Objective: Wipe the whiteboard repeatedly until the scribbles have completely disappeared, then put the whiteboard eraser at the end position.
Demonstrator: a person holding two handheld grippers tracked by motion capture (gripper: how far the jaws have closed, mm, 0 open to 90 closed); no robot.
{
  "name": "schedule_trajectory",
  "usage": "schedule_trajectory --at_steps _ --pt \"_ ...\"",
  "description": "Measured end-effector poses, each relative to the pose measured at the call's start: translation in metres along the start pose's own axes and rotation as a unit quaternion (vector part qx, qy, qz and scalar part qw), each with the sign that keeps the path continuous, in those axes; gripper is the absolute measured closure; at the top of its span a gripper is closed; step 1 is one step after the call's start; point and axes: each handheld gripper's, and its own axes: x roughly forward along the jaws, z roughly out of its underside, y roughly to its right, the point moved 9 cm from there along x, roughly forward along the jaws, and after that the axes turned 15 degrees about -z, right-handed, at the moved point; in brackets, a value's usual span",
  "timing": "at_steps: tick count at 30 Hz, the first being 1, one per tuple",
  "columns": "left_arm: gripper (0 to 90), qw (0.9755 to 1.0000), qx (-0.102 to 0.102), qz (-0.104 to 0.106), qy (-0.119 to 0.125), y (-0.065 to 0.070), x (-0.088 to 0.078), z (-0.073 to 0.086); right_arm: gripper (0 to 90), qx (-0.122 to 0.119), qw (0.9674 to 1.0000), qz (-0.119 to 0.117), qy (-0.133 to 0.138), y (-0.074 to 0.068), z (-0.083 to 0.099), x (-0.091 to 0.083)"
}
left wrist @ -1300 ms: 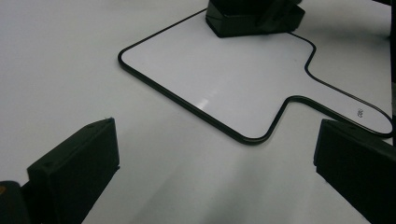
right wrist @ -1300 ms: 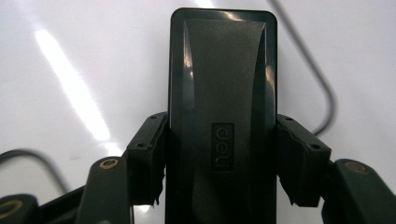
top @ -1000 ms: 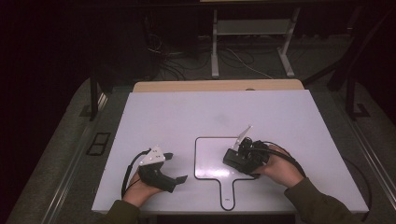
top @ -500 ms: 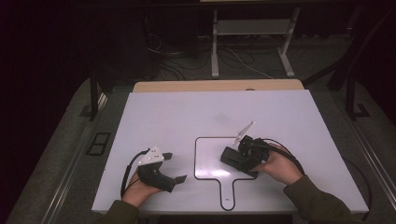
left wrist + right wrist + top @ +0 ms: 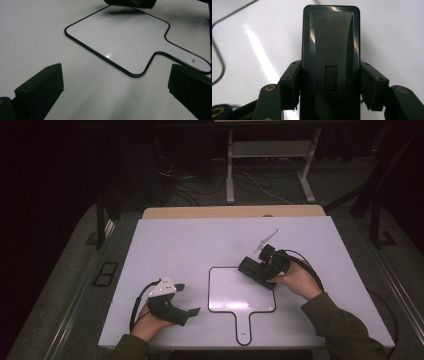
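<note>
Firmly clamped between the right gripper's (image 5: 261, 265) jaws was a black eraser block (image 5: 330, 62) — the pads pressed its two long sides, and its top bore an embossed label. It hung over the upper right corner of the paddle-shaped whiteboard (image 5: 235, 292), which lay flat on the white table (image 5: 200, 240). Well to the left of the whiteboard — near the table's front edge — the left gripper (image 5: 187, 300) rested in the person's hand, its jaws standing wide apart with nothing between them, pointed toward the whiteboard's handle.
</note>
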Motion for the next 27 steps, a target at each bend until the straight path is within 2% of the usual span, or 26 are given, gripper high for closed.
schedule_trajectory --at_steps 7,17,22,24,27 --pt "0.0 1.0000 0.002 0.000 -0.001 0.000 0.000 0.000 38.9 0.014 0.9994 0.011 0.028 0.026 -0.029 -0.007" --pt "0.0 1.0000 0.004 0.001 0.003 0.001 -0.001 -0.001 38.8 0.020 0.9989 0.030 0.030 0.059 -0.075 -0.006" --pt "0.0 1.0000 0.007 0.006 -0.001 0.004 0.001 -0.001 38.8 0.030 0.9986 0.032 0.029 0.082 -0.086 0.001" --pt "0.0 1.0000 0.006 0.007 -0.001 0.004 0.001 -0.001 38.7 0.041 0.9981 0.028 0.037 0.089 -0.091 0.005" --pt "0.0 0.9999 0.007 0.008 -0.001 0.004 0.001 -0.001 38.7 0.048 0.9980 0.024 0.034 0.098 -0.094 0.012"
